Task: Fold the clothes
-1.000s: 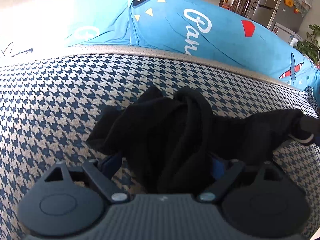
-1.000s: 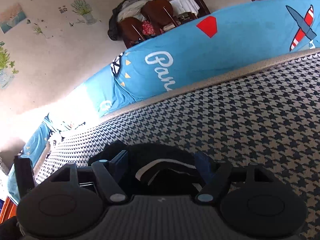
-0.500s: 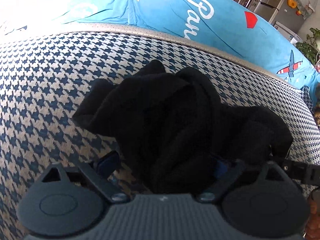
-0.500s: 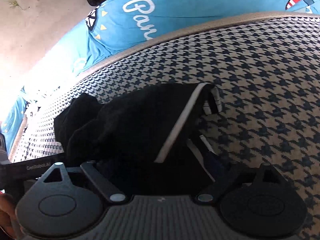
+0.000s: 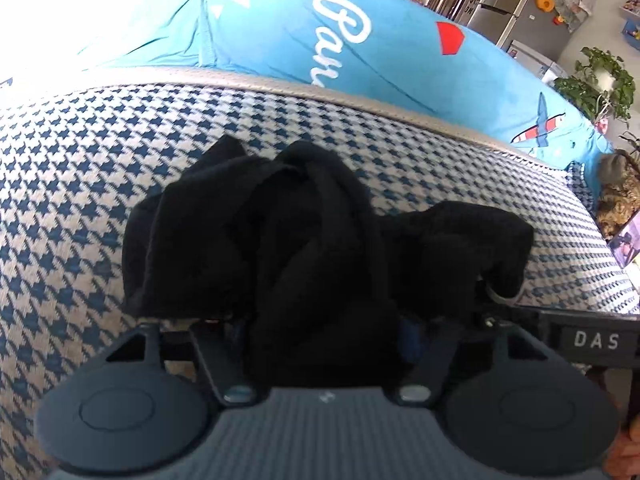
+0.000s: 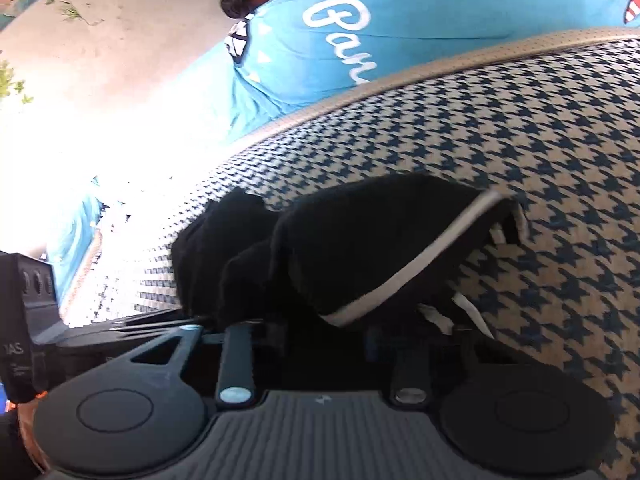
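Between both clamped claws, left (image 5: 320,320) and right (image 6: 332,332): bunched black garment (image 5: 280,240).

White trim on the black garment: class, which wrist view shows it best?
The right wrist view: the white trim runs diagonally across the black garment. The left wrist view shows only bunched black fabric, no trim.

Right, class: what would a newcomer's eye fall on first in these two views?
The crumpled black garment, bunched on the blue-and-cream houndstooth cushion. The left gripper and the right gripper each pinch it; a pale stripe runs along its edge on the right gripper's side. Behind lies a bright turquoise printed cover.
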`<move>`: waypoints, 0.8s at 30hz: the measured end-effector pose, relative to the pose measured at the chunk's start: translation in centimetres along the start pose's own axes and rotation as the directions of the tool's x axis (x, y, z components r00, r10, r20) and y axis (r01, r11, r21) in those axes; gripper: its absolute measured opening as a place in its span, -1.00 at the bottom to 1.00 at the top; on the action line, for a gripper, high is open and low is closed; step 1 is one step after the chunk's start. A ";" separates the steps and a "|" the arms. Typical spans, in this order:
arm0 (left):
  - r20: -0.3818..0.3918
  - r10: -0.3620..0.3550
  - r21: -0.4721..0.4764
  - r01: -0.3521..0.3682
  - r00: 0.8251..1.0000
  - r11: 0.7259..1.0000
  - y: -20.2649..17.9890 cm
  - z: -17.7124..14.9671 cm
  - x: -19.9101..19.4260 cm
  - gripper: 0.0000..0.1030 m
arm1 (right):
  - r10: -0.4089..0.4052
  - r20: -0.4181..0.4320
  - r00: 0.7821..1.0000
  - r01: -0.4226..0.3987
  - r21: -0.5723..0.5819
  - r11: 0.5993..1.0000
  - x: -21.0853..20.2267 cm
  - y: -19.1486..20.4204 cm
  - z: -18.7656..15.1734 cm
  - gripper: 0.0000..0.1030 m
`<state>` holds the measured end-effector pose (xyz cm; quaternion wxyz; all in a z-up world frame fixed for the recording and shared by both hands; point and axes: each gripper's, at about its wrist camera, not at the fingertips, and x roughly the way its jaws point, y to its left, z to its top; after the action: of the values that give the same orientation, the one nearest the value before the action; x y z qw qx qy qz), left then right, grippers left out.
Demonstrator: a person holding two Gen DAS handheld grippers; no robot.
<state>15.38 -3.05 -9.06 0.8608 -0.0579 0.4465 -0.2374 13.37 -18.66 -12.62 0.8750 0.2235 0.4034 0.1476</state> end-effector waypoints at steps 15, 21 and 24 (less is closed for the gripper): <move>0.219 -0.063 0.004 0.064 0.974 0.998 -3.1 5.1 -2.2 0.08 | 0.026 0.215 0.976 0.000 -0.121 0.993 -3.6 2.4 4.1 -0.58; 0.226 -0.051 -0.010 0.055 0.973 0.998 -3.4 5.8 -1.7 0.03 | 0.028 0.323 0.946 0.035 -0.189 0.981 -4.2 3.2 6.3 -0.60; 0.224 -0.043 -0.018 0.049 0.974 0.999 -3.5 6.0 -1.4 0.09 | 0.001 0.362 0.932 0.080 -0.208 0.975 -3.9 3.2 6.9 -0.59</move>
<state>18.21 -6.13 -3.37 0.8991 -0.1046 0.3479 -0.2441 15.99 -19.48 -4.55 0.9560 0.1407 0.2222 0.1301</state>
